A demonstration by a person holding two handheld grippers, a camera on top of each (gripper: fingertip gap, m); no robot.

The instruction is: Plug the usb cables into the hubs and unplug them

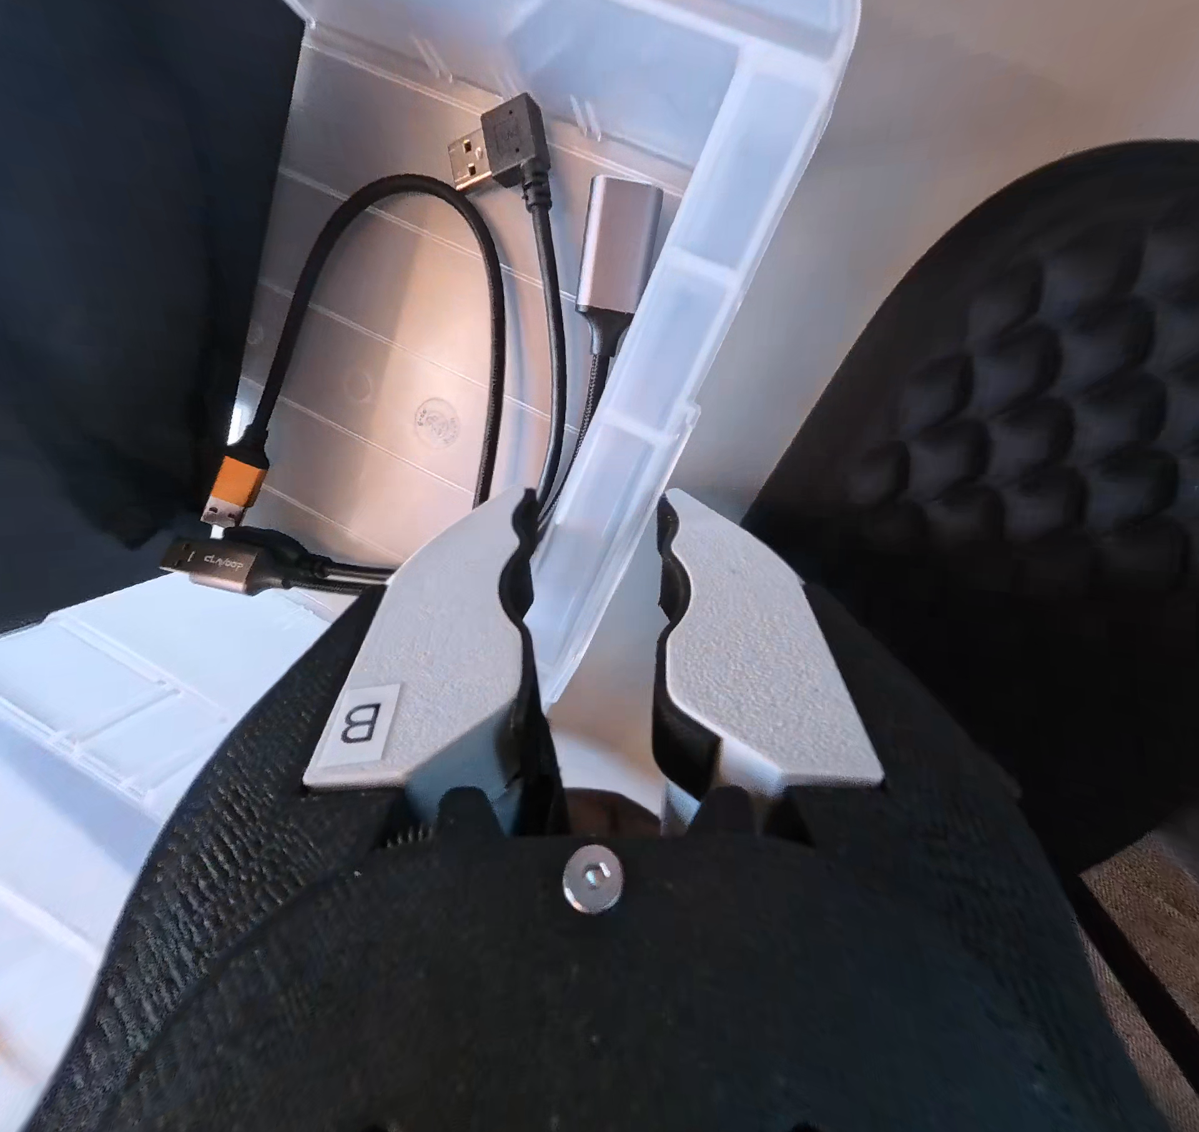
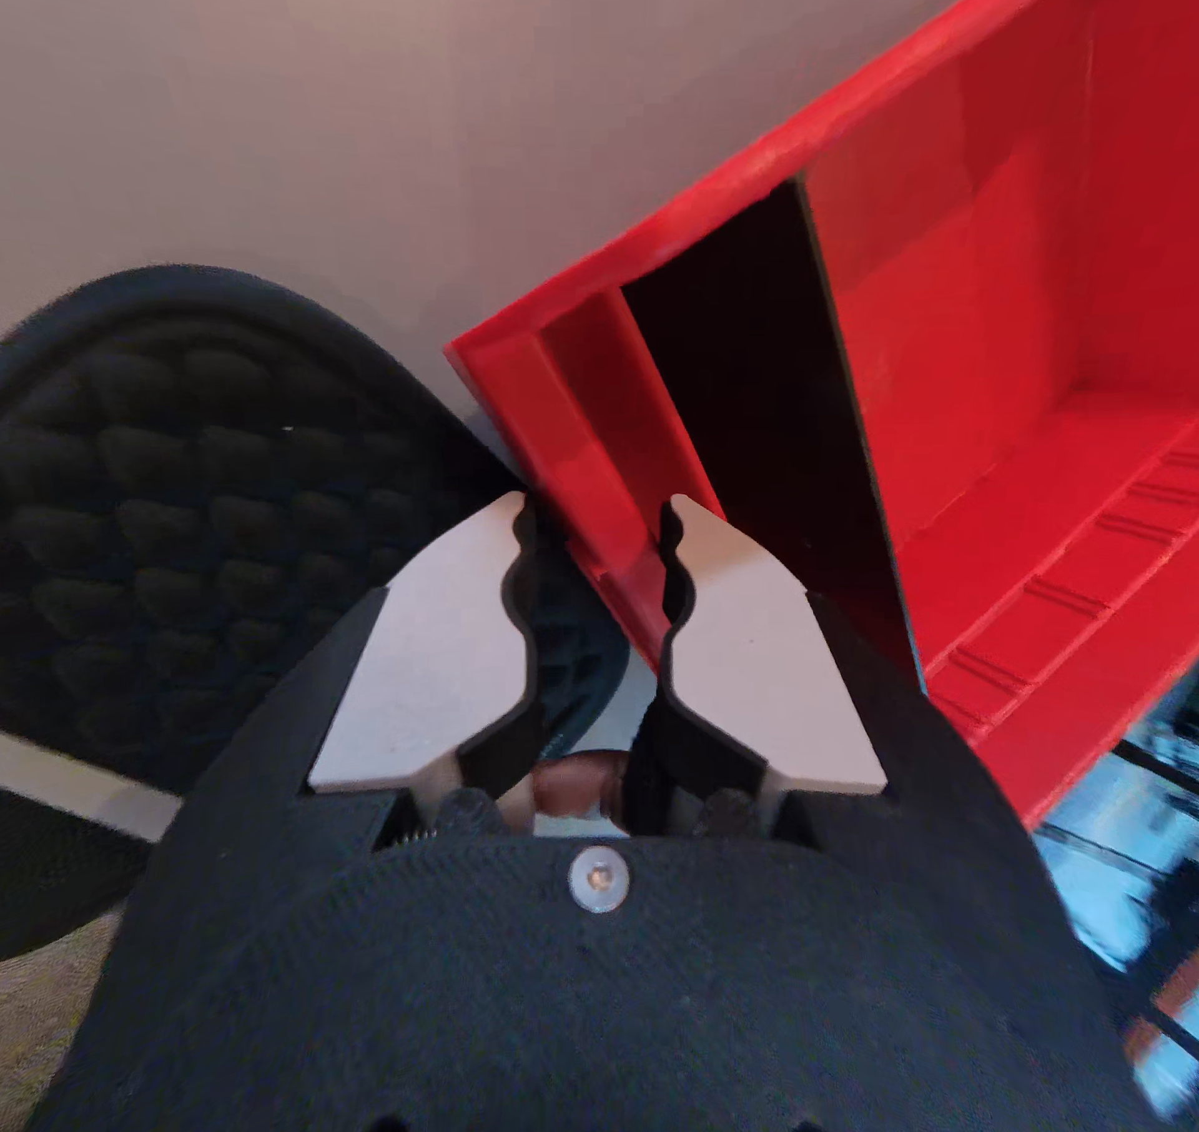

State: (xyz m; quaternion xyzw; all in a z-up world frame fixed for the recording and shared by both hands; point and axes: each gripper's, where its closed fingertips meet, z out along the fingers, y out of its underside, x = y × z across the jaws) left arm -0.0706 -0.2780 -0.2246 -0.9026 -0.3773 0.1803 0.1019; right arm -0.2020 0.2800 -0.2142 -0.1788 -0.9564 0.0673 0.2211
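Tongs on both sides grip bin walls, apparently to tilt or carry them: left tongs [image 1: 593,504] clamp the clear bin [image 1: 655,452] holding loose, unplugged USB cables [image 1: 512,147]; right tongs [image 2: 597,507] clamp the red bin [image 2: 584,471].

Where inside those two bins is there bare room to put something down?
The red bin shows a bare floor right of its black divider. The clear bin is bare inside the black cable loop; the corner by the orange plug is crowded.
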